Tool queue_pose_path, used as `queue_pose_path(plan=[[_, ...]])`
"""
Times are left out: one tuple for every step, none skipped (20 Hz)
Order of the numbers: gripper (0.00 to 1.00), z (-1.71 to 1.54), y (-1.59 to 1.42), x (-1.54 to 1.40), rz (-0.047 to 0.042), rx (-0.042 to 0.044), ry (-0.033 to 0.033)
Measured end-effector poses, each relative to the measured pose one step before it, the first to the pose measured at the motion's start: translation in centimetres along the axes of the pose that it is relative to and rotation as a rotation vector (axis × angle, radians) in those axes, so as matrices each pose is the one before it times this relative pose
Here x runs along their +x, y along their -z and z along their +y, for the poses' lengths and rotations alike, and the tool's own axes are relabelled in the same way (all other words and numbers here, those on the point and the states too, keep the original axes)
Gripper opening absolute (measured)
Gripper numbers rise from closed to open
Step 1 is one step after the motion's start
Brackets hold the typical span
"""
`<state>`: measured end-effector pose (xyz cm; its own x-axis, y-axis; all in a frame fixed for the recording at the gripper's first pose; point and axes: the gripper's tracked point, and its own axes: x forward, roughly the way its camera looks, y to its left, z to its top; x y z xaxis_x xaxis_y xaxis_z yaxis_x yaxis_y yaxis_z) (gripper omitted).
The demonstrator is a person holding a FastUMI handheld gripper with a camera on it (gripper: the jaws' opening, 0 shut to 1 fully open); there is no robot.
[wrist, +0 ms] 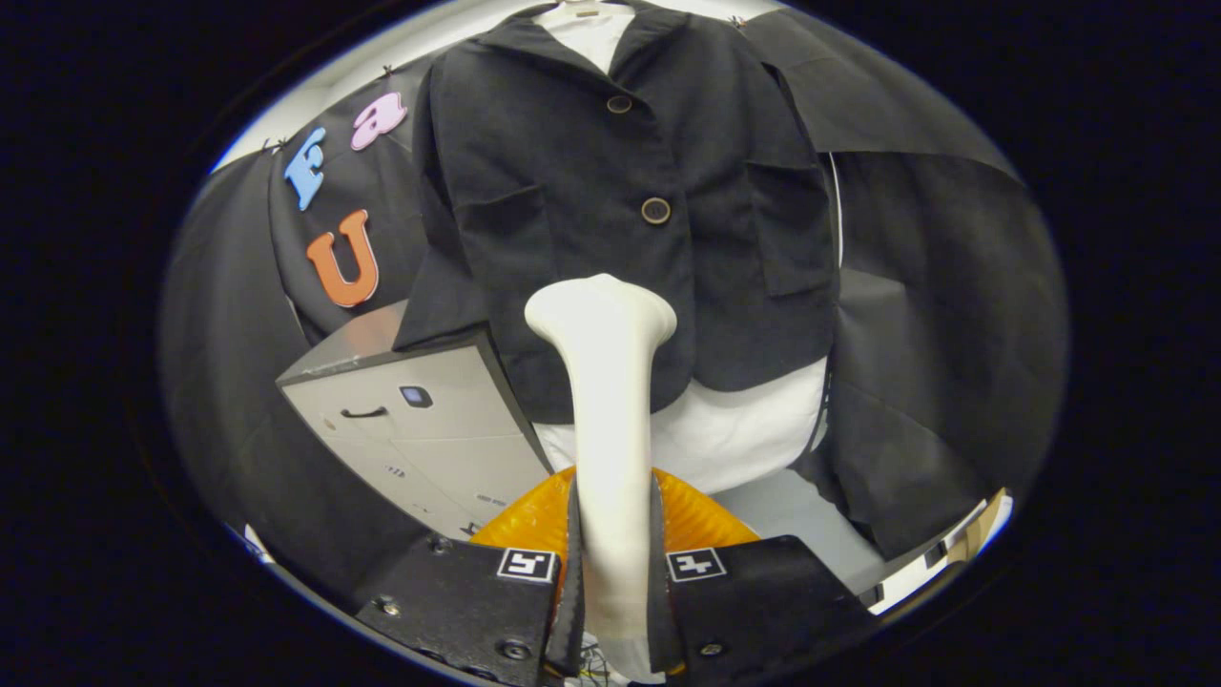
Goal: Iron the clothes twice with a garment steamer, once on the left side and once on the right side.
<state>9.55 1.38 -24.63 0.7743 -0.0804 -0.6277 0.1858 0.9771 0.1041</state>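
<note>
A black buttoned jacket [591, 181] hangs straight ahead over a white shirt [725, 429], whose hem shows below the jacket. My gripper [612, 572] is shut on the handle of a cream garment steamer [610, 410], both fingers pressing its sides. The steamer stands upright between the fingers and its flared head [601, 310] faces the jacket's lower front, just below the lower button [655, 210]. Whether the head touches the cloth I cannot tell. An orange ribbed part [696, 520] sits behind the fingers at the handle's base.
A grey cabinet [420, 429] with a small handle and a dark button stands to the left, under the jacket's sleeve. Black cloth walls close in on the left and right. A pale floor strip [792, 515] lies right of the steamer.
</note>
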Motion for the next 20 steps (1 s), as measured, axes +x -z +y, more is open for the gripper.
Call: queue_pose_path(plan=[[0.29, -0.148, 0.555, 0.296, 0.01295, -0.00084, 0.0015], [0.29, 0.003, 0.493, 0.16, 0.01379, 0.0013, -0.00036], [0.29, -0.097, 0.592, 0.123, 0.01297, 0.00479, 0.00164], [0.29, -0.067, 0.524, 0.151, 0.00975, 0.00172, 0.0017], [0.29, -0.133, 0.508, 0.075, 0.00827, -0.00099, 0.00319], [0.29, -0.122, 0.366, -0.016, 0.00676, -0.00003, 0.00185], [0.29, 0.01, 0.219, 0.008, 0.00361, 0.0031, 0.00039], [0.29, -0.047, 0.085, -0.176, 0.00101, 0.00282, 0.00021], [0.29, -0.034, -0.143, -0.258, -0.00121, 0.00161, -0.00064], [0.29, 0.067, -0.169, -0.251, -0.00299, -0.00071, -0.00254], [0.29, 0.087, -0.513, -0.408, -0.00803, 0.00388, -0.00311], [0.29, 0.091, -0.707, -0.589, -0.01559, 0.005, -0.00726], [0.29, 0.109, -0.896, -0.722, -0.01937, 0.00291, -0.00612], [0.29, 0.03, -0.974, -0.829, -0.02357, 0.00285, -0.00648], [0.29, 0.105, -1.189, -0.945, -0.02517, 0.00335, -0.005], [0.29, -0.092, -1.271, -0.996, -0.02671, 0.0041, -0.00509], [0.29, -0.029, -1.458, -0.974, -0.02872, 0.00498, -0.00577], [0.29, -0.102, -1.531, -1.049, -0.02978, 0.00389, -0.0059], [0.29, -0.085, -1.594, -0.987, -0.03118, 0.00218, -0.00392], [0.29, -0.2, -1.694, -0.986, -0.03364, -0.00086, -0.00488]])
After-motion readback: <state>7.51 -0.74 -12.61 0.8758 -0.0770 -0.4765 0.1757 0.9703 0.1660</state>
